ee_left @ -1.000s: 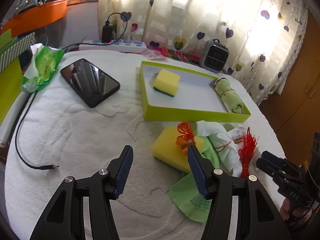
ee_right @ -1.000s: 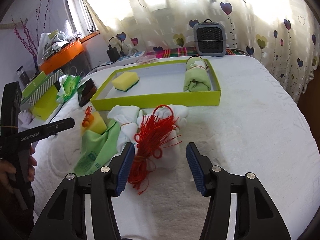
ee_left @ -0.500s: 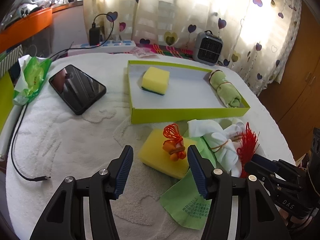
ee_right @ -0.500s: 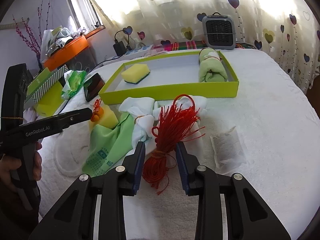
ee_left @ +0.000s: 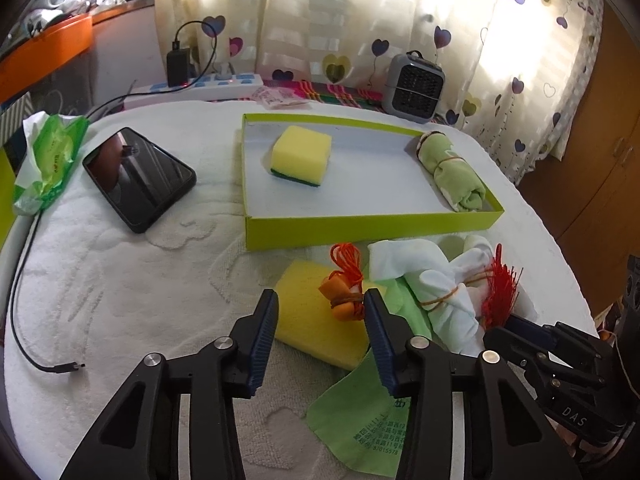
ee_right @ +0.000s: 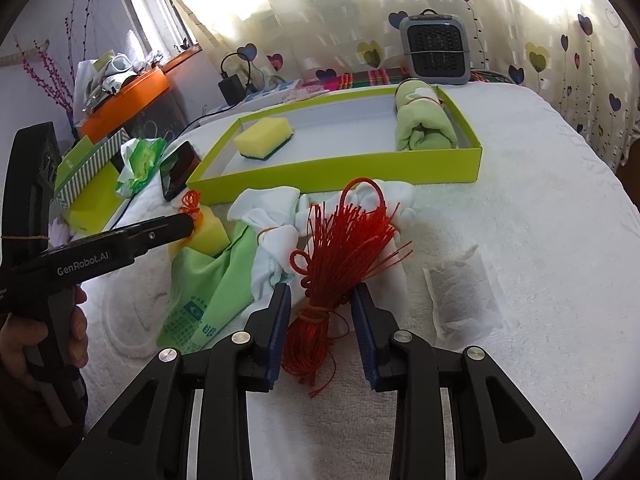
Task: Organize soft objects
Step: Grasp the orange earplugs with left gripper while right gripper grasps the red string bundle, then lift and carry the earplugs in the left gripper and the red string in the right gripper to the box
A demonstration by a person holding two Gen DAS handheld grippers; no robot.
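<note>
On the white towel, a yellow sponge (ee_left: 312,320) with an orange cord bundle (ee_left: 344,300) on top lies between the fingers of my left gripper (ee_left: 319,296). Its jaws are closing, and I see no pad pressing on the sponge. My right gripper (ee_right: 321,287) straddles the tied waist of a red tassel (ee_right: 344,240). Its jaws are closing too, with a small gap left beside the cords. White knotted cloths (ee_right: 276,216) and a green cloth (ee_right: 208,284) lie alongside. The lime tray (ee_left: 360,226) holds another sponge (ee_left: 300,156) and a rolled green cloth (ee_left: 452,172).
A black phone (ee_left: 138,176), a green tissue pack (ee_left: 48,156) and a loose cable (ee_left: 24,320) lie left of the tray. A small grey heater (ee_left: 416,84) and a power strip (ee_left: 208,84) stand behind. A paper scrap (ee_right: 464,292) lies right of the tassel.
My left gripper has shifted right until the yellow sponge sits between its fingers, and its jaws have narrowed. The right jaws have closed in around the red tassel.
</note>
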